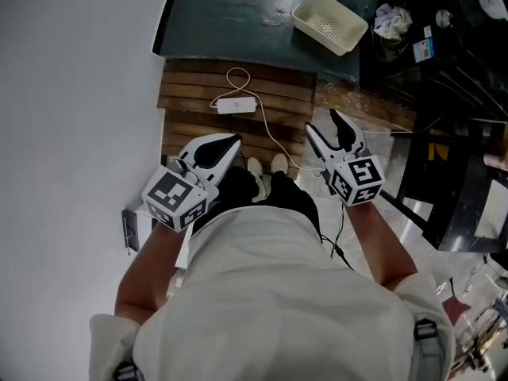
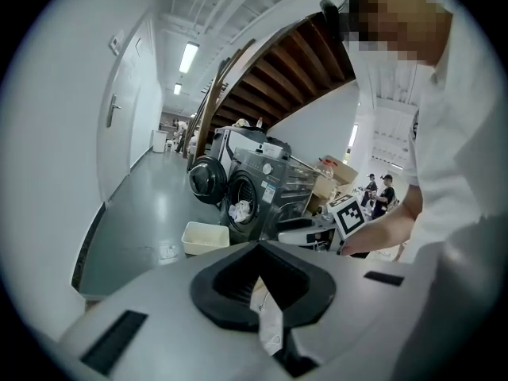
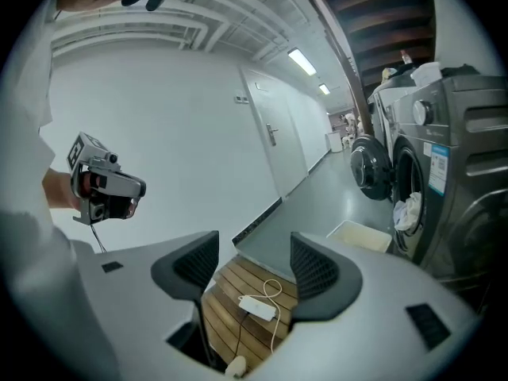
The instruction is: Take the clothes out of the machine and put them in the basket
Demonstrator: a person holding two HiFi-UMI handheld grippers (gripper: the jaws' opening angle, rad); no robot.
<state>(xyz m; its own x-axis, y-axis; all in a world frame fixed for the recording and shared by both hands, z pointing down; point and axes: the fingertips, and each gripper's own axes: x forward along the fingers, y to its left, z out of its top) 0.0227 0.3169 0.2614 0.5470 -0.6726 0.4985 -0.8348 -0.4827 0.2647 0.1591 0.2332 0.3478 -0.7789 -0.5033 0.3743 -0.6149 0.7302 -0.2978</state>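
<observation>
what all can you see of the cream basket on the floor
The basket is a cream, plastic-looking rectangular tub with rounded corners, a thick rim and small holes in its bottom. It stands upright and looks empty on the grey-green floor, just before the washing machine whose door hangs open. Only the floor touches it.

Ceiling strip lights [image 2: 189, 56] are shining down a corridor's glossy grey floor [image 1: 230, 14] while a slatted wooden platform [image 1: 190, 94] is lying against the white wall [image 1: 79, 94] near a timber staircase's underside [image 2: 286, 70].
</observation>
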